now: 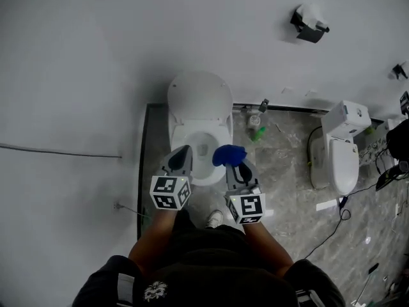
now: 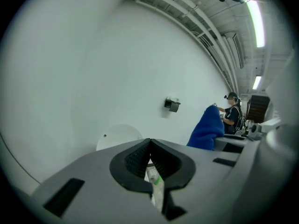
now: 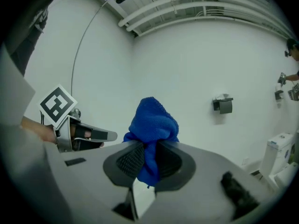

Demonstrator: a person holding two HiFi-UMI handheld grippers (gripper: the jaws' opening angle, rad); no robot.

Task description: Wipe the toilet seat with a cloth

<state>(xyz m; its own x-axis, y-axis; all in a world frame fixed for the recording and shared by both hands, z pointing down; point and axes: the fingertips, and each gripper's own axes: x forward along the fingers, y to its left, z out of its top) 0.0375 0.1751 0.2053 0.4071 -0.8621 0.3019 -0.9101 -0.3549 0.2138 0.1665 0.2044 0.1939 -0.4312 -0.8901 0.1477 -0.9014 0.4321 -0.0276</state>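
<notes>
A white toilet [image 1: 199, 135] stands against the wall with its lid [image 1: 199, 97] raised and the seat [image 1: 181, 137] down around the bowl. Both grippers are held high in front of me, above the bowl's front. My right gripper [image 1: 238, 165] is shut on a bunched blue cloth [image 1: 229, 154] [image 3: 152, 125], which sticks up past the fingertips [image 3: 133, 158]. The left gripper [image 1: 181, 158] [image 2: 150, 148] is shut with nothing between its pads; the cloth [image 2: 207, 128] shows to its right.
A second toilet [image 1: 342, 149] stands at the right with cables on the marble floor [image 1: 287, 171]. A green bottle [image 1: 257, 133] sits by the wall beside the first toilet. A paper holder [image 1: 309, 24] [image 3: 224, 104] hangs on the white wall. Another person [image 2: 231, 113] stands far right.
</notes>
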